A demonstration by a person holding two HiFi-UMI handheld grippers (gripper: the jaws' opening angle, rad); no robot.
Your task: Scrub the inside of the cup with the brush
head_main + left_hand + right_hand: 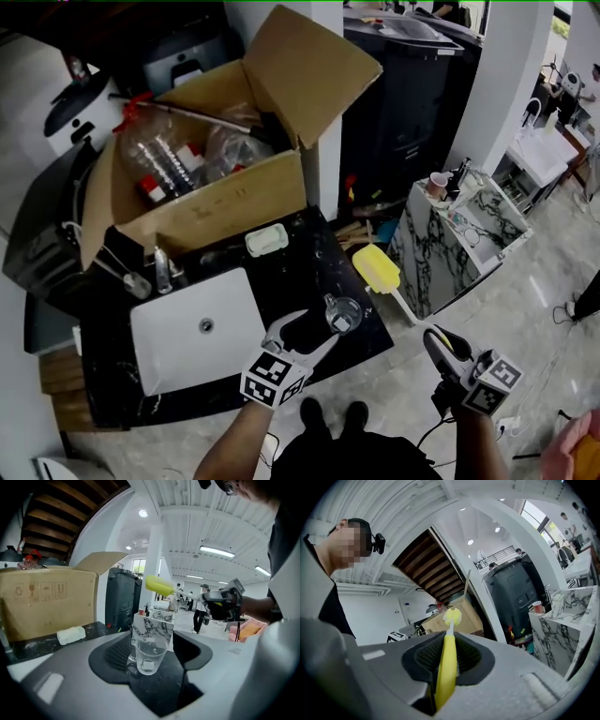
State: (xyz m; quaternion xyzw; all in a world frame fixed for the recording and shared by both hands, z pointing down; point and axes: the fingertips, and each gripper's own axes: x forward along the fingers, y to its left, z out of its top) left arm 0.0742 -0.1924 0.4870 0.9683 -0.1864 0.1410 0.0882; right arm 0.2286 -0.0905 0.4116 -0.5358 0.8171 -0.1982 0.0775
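**Cup stands on the counter between open jaws; brush clamped in the other gripper**

The clear cup (343, 314) stands upright, mouth up, on the black counter (314, 258), near its front right corner and just right of the white sink (169, 352). The left gripper (314, 330) reaches in level with it, its 2 jaws apart with the cup between them; in the left gripper view a gap shows between the cup and the right-hand jaw, so the pads do not press on it.

The right gripper (439, 342) is off the counter's right edge, well apart from the cup. Its jaws are clamped on the yellow handle of the brush (376, 269), whose yellow head points up and away toward the counter's right side.

Behind the sink lies a white soap bar (266, 240), with a faucet (161, 272) to its left. Further back sits an open cardboard box (206, 202) holding clear plastic bottles (164, 159) with red caps and crumpled plastic. To the right, a marble-patterned cabinet (417, 253) carries 1 paper cup (438, 183).
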